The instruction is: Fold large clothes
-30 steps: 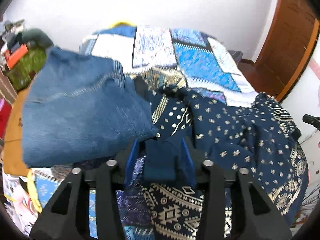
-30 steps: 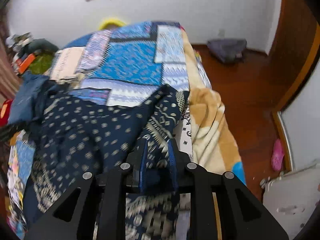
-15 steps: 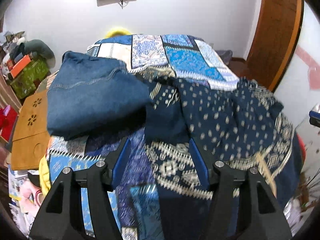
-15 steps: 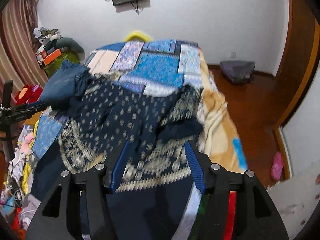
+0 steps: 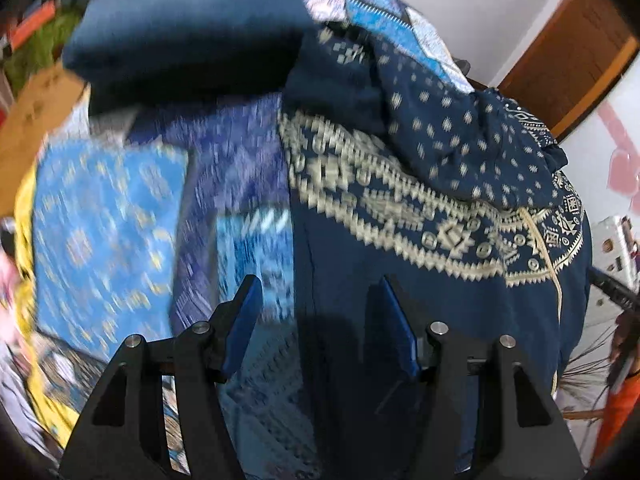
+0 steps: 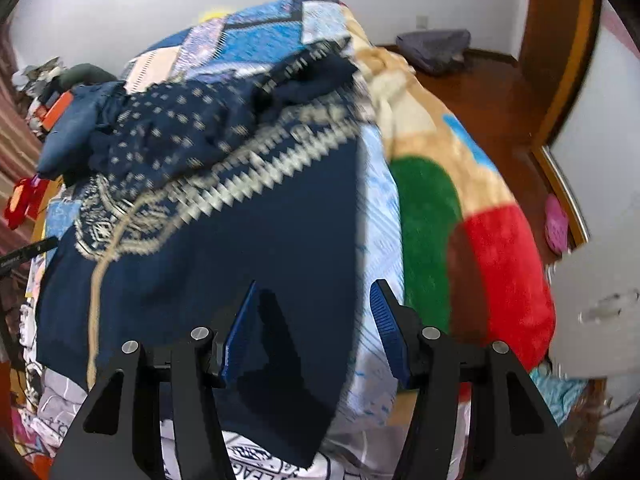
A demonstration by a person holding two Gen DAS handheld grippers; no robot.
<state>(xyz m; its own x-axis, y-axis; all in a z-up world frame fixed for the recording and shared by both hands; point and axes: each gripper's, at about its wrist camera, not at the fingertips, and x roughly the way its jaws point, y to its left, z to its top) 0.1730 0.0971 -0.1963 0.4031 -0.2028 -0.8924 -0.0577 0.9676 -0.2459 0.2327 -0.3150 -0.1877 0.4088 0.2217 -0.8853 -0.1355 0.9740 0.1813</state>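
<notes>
Held the left gripper pointing steeply down over the bed, jaws apart and just opened wider, with nothing pinched between the blue pads. Saw under it the left edge of the navy dress, with plain cloth nearest; could not tell for sure whether the pads touched it. Found just beside that edge, on the left, the blue quilt, much blurred. Noted farther up a cream zigzag band across the dress, then a crumpled dotted part heaped on top. Met behind that, at upper left, the folded jeans, touching the heap. Glimpsed a brown door at far right.

Held the right gripper in the same manner, jaws likewise apart after just opening, empty between. Saw below it the right edge of the dress, spread flat on the bed. Found to the right a pale striped sheet, then a blanket with green and red patches, draped over the bed side. Noted beyond it the wooden floor, with a grey bundle by the wall and a pink slipper near the door frame.
</notes>
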